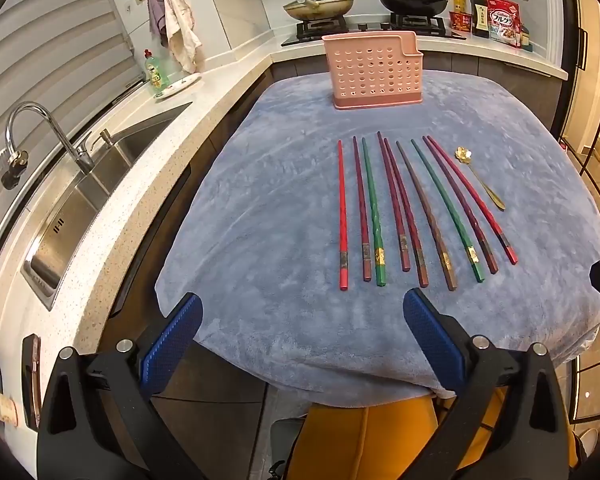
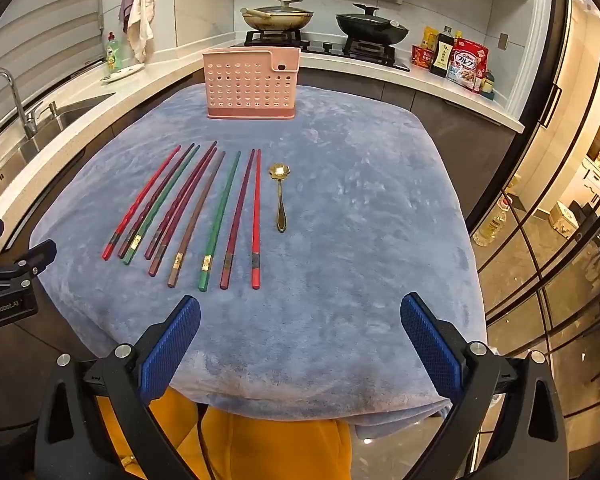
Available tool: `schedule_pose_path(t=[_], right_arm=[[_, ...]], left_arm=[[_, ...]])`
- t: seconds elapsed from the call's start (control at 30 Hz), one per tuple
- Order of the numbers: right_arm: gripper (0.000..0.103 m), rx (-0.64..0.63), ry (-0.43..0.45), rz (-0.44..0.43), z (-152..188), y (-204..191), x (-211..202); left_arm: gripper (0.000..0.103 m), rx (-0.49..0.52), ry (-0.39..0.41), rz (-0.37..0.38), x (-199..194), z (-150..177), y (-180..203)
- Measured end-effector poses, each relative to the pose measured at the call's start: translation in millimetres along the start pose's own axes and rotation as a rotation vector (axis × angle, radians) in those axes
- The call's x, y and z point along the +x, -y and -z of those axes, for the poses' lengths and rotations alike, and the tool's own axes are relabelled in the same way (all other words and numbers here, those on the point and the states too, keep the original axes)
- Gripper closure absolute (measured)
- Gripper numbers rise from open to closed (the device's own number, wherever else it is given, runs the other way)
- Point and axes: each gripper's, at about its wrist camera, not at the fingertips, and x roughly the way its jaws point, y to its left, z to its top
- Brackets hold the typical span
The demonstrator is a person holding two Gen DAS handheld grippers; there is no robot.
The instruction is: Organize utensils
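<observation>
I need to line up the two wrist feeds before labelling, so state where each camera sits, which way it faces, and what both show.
Left wrist: sits on the left gripper at the table's near edge, left of the chopsticks, facing the pink holder and stove; its open blue fingers show.
Right wrist: sits on the right gripper, right of the chopsticks, facing likewise; its open fingers and the left gripper's body at the left edge show.
Shared: chopsticks, gold spoon, pink holder, grey cloth.

Left claw (image 1: 302, 310) spread wide, right claw (image 2: 300, 312) spread wide, both empty
</observation>
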Motion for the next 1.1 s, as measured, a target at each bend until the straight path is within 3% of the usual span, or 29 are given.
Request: schedule_pose_path(t=[1.1], right_arm=[[0.007, -0.003, -0.002, -0.001, 0.3, -1.6, 2.5]], left_arm=[[0.007, 0.001, -0.002, 0.004, 3.0, 0.9, 1.3]])
